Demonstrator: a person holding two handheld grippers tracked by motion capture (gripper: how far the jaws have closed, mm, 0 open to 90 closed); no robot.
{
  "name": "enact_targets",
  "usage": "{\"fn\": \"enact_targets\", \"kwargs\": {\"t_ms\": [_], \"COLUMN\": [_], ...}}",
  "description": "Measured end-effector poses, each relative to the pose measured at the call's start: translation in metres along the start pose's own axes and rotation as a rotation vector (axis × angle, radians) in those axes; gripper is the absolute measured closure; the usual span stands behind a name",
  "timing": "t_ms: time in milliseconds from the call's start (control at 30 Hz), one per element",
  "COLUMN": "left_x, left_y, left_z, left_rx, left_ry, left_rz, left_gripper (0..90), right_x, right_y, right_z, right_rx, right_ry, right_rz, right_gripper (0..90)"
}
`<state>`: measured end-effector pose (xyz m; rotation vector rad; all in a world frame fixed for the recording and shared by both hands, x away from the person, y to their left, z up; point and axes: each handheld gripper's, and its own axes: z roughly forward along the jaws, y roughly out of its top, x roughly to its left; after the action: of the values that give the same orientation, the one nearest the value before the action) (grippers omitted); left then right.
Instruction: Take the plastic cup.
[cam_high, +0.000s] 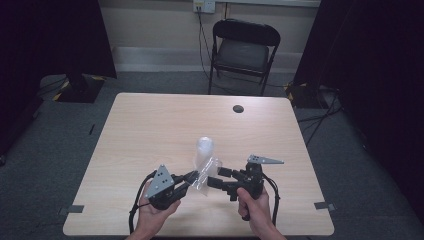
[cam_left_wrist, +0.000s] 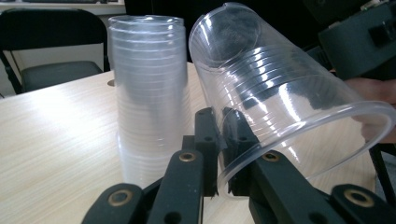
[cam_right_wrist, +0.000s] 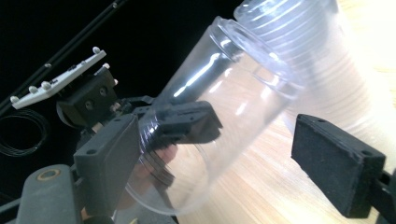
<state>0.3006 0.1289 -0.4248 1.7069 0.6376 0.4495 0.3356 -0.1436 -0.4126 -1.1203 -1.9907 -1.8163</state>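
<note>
A single clear plastic cup (cam_high: 206, 175) (cam_left_wrist: 285, 88) (cam_right_wrist: 224, 98) hangs tilted just above the table. My left gripper (cam_high: 192, 176) (cam_left_wrist: 222, 128) is shut on its rim, one jaw inside the wall and one outside. Right behind it a stack of clear cups (cam_high: 204, 146) (cam_left_wrist: 149, 93) (cam_right_wrist: 299, 28) stands mouth-down on the table. My right gripper (cam_high: 220, 178) (cam_right_wrist: 224, 158) is open, its pads standing on either side of the held cup; the right-hand pad (cam_right_wrist: 338, 161) is well clear of the wall. A hand holds each gripper at the table's near edge.
The light wooden table (cam_high: 150, 125) has a dark round hole (cam_high: 238, 108) near its far edge. A black folding chair (cam_high: 243, 50) stands beyond it. Tape marks (cam_high: 325, 205) sit at the near corners.
</note>
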Motion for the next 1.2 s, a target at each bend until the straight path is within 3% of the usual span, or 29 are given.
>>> {"fn": "enact_targets", "kwargs": {"t_ms": [167, 333, 367, 400, 633, 733, 833, 1033, 1200], "left_x": [0.003, 0.007, 0.008, 0.010, 0.016, 0.018, 0.019, 0.021, 0.024], "left_y": [0.000, 0.000, 0.001, 0.003, 0.006, 0.007, 0.006, 0.004, 0.005], "left_z": [-0.003, -0.005, -0.006, -0.008, -0.015, -0.017, -0.018, -0.020, -0.023], "left_rx": [0.007, 0.013, 0.015, 0.026, 0.047, 0.103, 0.112, 0.150, 0.164], "left_ry": [-0.006, -0.026, -0.038, -0.055, -0.067, -0.083, -0.092, -0.103, -0.115], "left_rz": [-0.011, -0.033, -0.041, -0.068, -0.093, -0.107, -0.122, -0.137, -0.185], "left_gripper": [85.6, 85.2, 85.1, 85.1, 85.2, 85.0, 85.0, 85.7, 86.4], "right_x": [-0.001, -0.001, -0.001, -0.001, 0.000, 0.001, 0.002, 0.003, 0.004], "right_y": [-0.001, 0.000, 0.000, 0.000, 0.002, 0.003, 0.002, -0.003, -0.004], "right_z": [0.000, -0.001, -0.002, -0.003, -0.004, -0.005, -0.006, -0.011, -0.015], "right_rx": [0.011, 0.023, 0.033, 0.033, 0.037, 0.055, 0.064, 0.085, 0.081], "right_ry": [-0.005, -0.035, -0.061, -0.068, -0.089, -0.094, -0.093, -0.142, -0.180], "right_rz": [-0.015, -0.057, -0.087, -0.097, -0.130, -0.156, -0.168, -0.203, -0.235], "right_gripper": [14.6, 15.1, 15.5, 15.9, 16.7, 19.4, 20.1, 21.9, 22.8]}}
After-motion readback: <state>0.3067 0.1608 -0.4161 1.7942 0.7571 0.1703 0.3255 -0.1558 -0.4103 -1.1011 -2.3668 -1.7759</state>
